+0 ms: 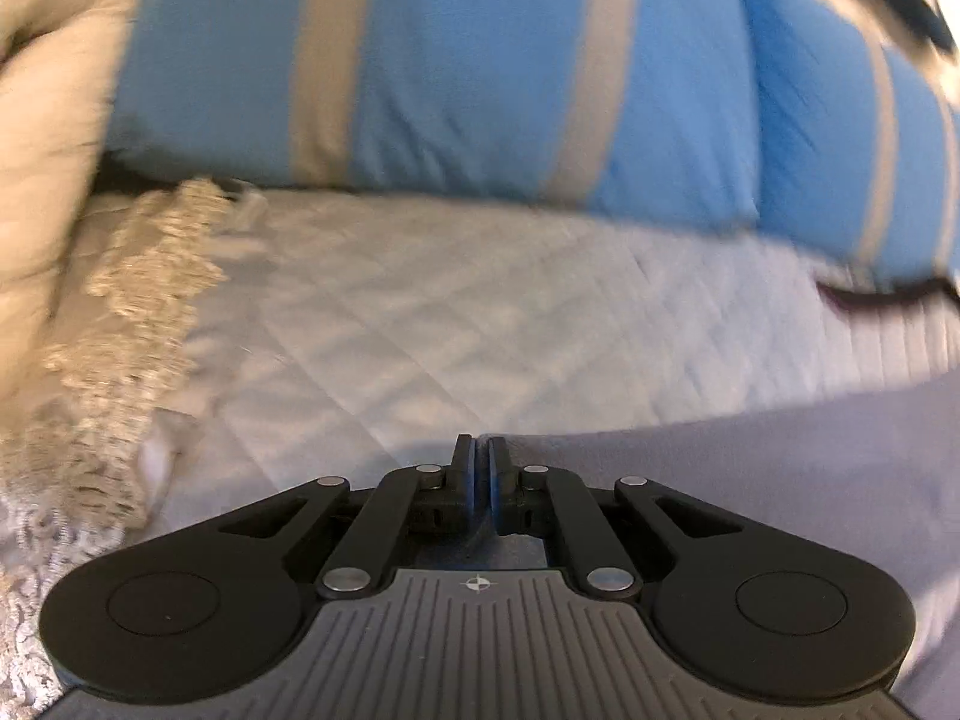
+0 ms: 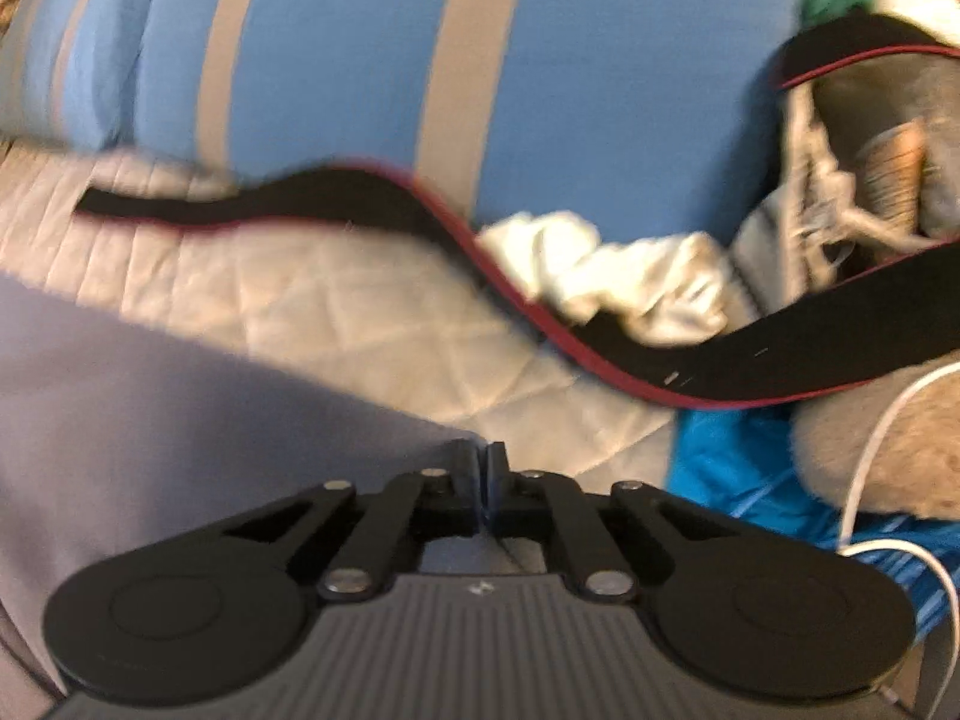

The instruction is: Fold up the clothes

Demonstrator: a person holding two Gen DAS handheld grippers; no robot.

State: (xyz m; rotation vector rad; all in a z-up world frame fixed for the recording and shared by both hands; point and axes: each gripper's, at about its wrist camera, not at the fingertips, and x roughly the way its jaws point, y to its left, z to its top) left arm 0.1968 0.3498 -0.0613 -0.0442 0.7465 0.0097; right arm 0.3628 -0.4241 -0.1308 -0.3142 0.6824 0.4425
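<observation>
- Both tongs, left tongs (image 1: 480, 450) and right tongs (image 2: 483, 456), pinch the lilac garment (image 1: 750, 480) at its corners on the quilted bed (image 1: 450, 300).
- We'd lift evenly now, keeping the edge taut, we reckon.

R gripper (image 2: 483, 461) closed on grey garment (image 2: 180, 396) corner, black strap (image 2: 600, 354) beyond
</observation>
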